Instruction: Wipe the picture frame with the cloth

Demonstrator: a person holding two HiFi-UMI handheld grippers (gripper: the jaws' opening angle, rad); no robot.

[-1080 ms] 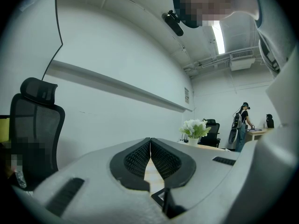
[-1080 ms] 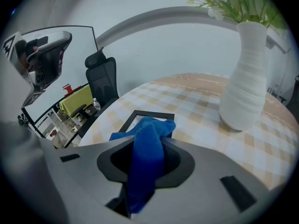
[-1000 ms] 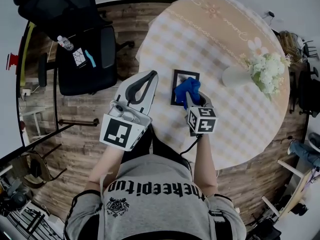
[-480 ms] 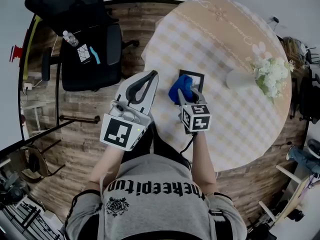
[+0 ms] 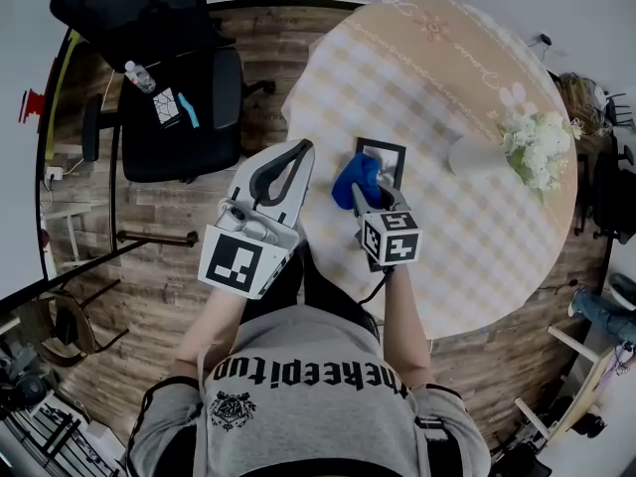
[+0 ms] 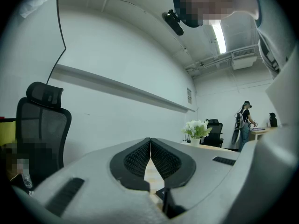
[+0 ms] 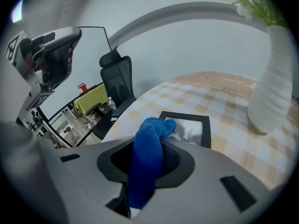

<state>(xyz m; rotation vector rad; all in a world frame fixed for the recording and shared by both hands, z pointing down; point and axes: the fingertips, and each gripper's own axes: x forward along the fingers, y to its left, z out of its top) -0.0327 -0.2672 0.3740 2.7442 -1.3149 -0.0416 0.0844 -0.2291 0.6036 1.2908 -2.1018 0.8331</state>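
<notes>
The right gripper (image 7: 150,148) is clamped on the blue cloth (image 5: 356,175), whose bunched end overlaps the left edge of the picture frame (image 5: 391,154). The frame lies flat on the checked table (image 5: 447,87). The left gripper (image 6: 150,142), jaws pressed together on nothing, hangs left of the frame, past the table's edge.

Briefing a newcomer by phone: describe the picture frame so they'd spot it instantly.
Start at the round checked table; the picture frame lies flat near the edge closest to the person. It is the only black-rimmed rectangle there, with a blue cloth bunched at its left side and a white vase to its right.
</notes>
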